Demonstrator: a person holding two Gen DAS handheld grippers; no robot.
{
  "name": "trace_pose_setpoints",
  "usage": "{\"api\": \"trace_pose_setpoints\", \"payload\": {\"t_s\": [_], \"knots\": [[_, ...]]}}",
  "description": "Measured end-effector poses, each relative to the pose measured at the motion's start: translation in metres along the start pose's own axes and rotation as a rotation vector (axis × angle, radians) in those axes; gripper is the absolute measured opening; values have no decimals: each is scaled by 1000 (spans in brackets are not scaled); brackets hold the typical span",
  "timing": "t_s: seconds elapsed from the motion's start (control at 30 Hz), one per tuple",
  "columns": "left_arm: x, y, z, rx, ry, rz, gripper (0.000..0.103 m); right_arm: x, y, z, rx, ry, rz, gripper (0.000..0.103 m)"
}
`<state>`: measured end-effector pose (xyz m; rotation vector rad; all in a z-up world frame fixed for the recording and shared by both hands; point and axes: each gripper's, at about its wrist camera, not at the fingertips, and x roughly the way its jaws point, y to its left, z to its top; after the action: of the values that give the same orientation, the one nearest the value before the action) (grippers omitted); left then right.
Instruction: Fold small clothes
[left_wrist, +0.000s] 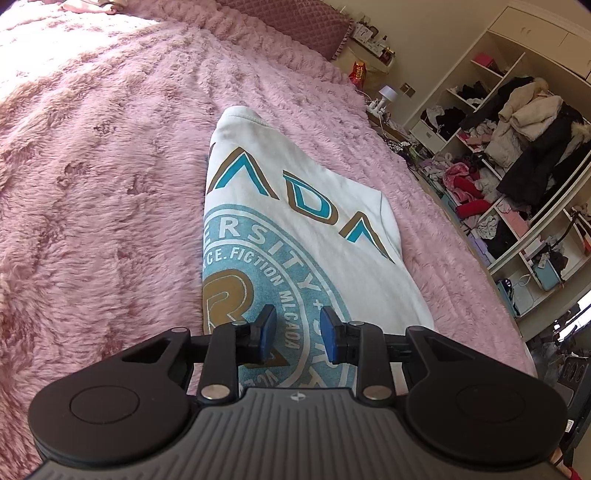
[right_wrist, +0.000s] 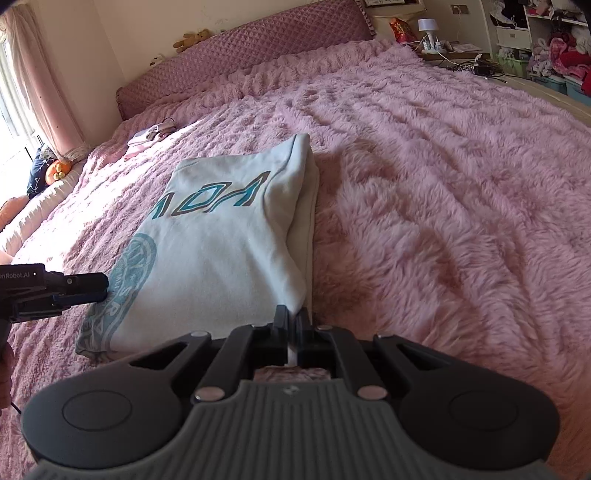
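A white sweatshirt (left_wrist: 317, 221) with teal and gold lettering and a round light-blue emblem lies folded into a long strip on the pink furry bedspread (left_wrist: 103, 177). My left gripper (left_wrist: 297, 332) is open and empty, hovering just over the emblem at the garment's near end. In the right wrist view the sweatshirt (right_wrist: 221, 251) stretches away from me, and my right gripper (right_wrist: 293, 325) is shut on its near right corner, with white cloth showing between the jaws. The left gripper (right_wrist: 92, 288) also shows there, at the garment's left edge.
A quilted pink headboard (right_wrist: 258, 48) and pillows close the far end of the bed. Small pink clothes (right_wrist: 151, 134) lie near the far left corner. A nightstand with a lamp (right_wrist: 428, 27) and cluttered open shelves (left_wrist: 517, 166) stand beyond the bed's right side.
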<state>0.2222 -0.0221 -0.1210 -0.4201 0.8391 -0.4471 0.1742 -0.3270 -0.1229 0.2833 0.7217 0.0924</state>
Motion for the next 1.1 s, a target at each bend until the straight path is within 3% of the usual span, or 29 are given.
{"api": "trace_pose_setpoints", "payload": {"t_s": [0.1,0.13,0.2,0.27,0.33,0.4,0.53,0.7,0.77,0.93,1.1], "knots": [[0,3,-1,-2,2,-6,34,-1,3,2,-2,-4,-27,5],[-2,3,0,-6,-3,-9,34,-4,3,4,6,-17,-37,16],[-9,0,3,-3,-17,-24,34,-18,5,8,20,-75,-76,24],[-15,-2,8,3,-40,-39,34,-30,8,14,12,-128,-83,25],[-17,0,19,-5,-60,-56,39,-35,10,23,5,-163,-38,41],[-14,10,30,-58,-73,-55,41,-33,8,38,18,-179,26,48],[-1,45,42,-205,-66,-67,41,-2,-13,66,170,-79,193,60],[23,91,37,-404,-2,-165,41,49,-43,72,303,39,231,62],[33,103,34,-454,22,-173,41,63,-58,69,379,61,268,63],[55,111,37,-470,36,-205,43,90,-77,64,506,72,358,67],[81,110,50,-492,55,-272,53,110,-67,73,474,80,416,69]]}}
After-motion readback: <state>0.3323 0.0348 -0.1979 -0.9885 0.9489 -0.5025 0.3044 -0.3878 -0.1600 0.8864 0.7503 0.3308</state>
